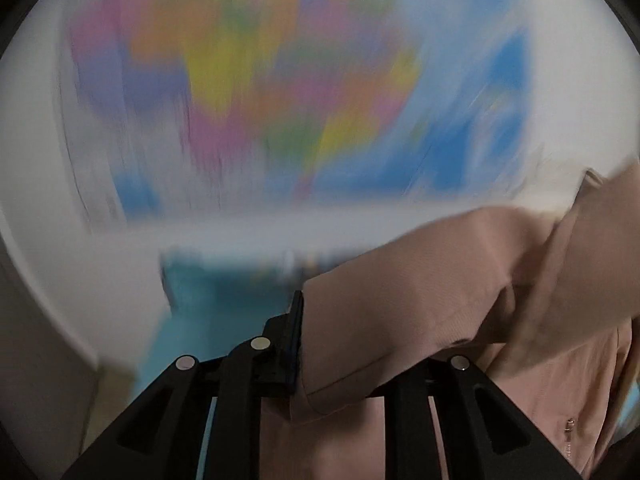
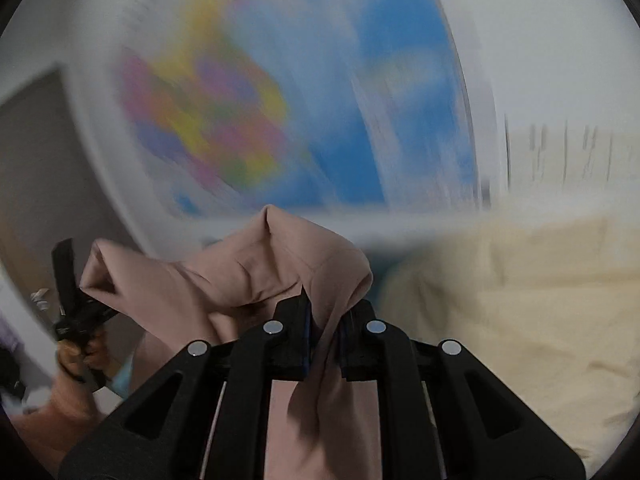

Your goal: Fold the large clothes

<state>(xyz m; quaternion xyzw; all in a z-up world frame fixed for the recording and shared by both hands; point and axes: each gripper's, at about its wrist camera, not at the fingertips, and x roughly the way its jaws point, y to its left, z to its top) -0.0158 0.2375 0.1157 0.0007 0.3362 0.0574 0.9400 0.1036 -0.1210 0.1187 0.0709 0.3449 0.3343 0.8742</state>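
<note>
The right gripper (image 2: 325, 330) is nearly closed on a bunched fold of the pink garment (image 2: 224, 280), the cloth pinched between both pads and hanging down below them, so the person can carry that edge while the rest trails. To the left of that pinch, the left gripper (image 2: 70, 304) holds another part of the same garment, with a hand (image 2: 80, 356) wrapped round its handle; two holds, I judge, keep the big piece spread for a fold. In the left wrist view the garment (image 1: 420, 320) drapes over the left gripper (image 1: 344, 340) and hides one finger, so I cannot tell whether cloth is actually pinched there. Right of the garment lies a pale yellow cloth (image 2: 500, 300). Beyond it hangs a blurred, many-coloured map (image 2: 248, 120) on a white wall (image 2: 560, 60)
</note>
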